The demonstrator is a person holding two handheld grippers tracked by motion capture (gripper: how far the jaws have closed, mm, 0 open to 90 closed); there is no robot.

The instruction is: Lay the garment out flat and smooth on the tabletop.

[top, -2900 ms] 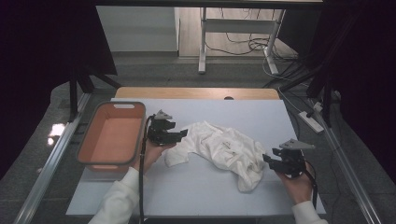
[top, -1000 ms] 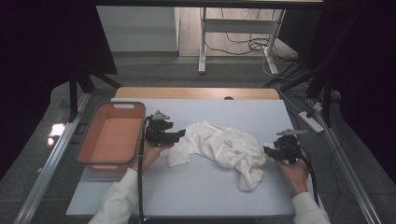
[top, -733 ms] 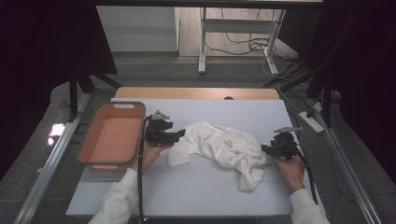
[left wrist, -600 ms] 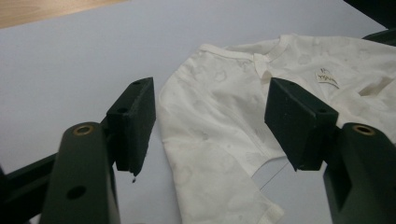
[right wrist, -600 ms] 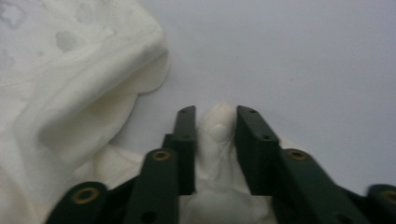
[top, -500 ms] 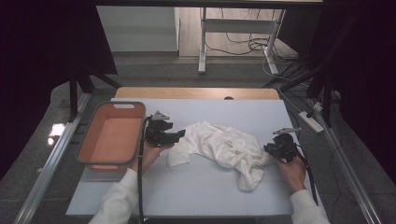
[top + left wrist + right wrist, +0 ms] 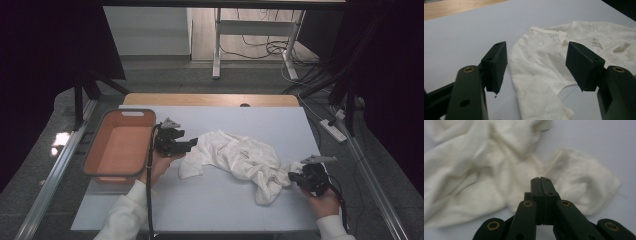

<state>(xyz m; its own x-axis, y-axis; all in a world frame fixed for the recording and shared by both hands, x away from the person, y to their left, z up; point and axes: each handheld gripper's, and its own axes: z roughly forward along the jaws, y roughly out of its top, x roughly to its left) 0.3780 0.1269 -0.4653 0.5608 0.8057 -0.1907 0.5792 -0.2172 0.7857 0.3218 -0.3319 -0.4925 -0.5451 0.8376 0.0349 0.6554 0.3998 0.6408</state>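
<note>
A crumpled white garment (image 7: 240, 159) lies across the middle of the pale table (image 7: 225, 210); a small label shows near its collar (image 7: 596, 43). My left gripper (image 7: 191, 144) is open at the garment's left end, its jaws straddling the collar side (image 7: 536, 62) just above the cloth without touching it. My right gripper (image 7: 291, 176) is at the garment's right end. Its jaws are pressed together, and their tips (image 7: 540, 179) sit in a fold of the white cloth (image 7: 499, 175) whose creases run to them.
An orange tub (image 7: 119, 145) stands on the table's left edge, just left of my left hand. The table's wooden far edge (image 7: 210, 99) lies beyond. Metal rails run along both sides, and cables and a power strip (image 7: 332, 130) lie on the floor at the right.
My right gripper has moved left, up to the garment's right end, where it now sits shut. The left gripper has barely moved.
</note>
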